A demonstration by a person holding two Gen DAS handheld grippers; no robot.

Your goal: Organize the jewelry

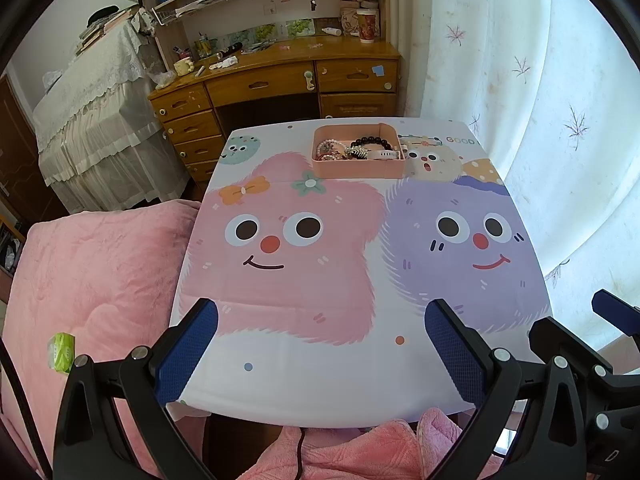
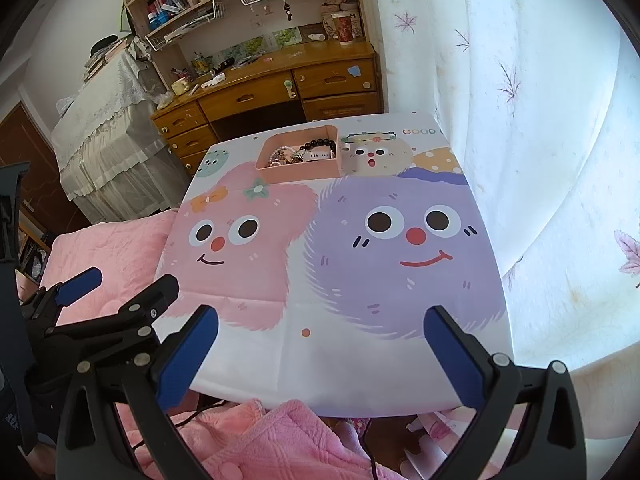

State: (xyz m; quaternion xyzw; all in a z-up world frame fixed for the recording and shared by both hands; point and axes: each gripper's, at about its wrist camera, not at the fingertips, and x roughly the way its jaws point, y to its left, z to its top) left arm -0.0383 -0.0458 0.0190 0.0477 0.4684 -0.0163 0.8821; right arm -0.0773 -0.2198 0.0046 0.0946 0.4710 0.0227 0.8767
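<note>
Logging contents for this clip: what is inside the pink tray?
The pink tray holds a black bead bracelet, pale pink bead bracelets and a white strap, all tangled together. Anything beneath them is hidden.

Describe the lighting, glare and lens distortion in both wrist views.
Left wrist view: daylight through the white curtain blows out the right side; fisheye bends the cartoon-print tablecloth edges; the pink rectangular jewelry tray stays readable, and the open left gripper is sharp. Right wrist view: the same curtain glare, stronger at lower right; dark vignette in the corners; the open right gripper is crisp.
</note>
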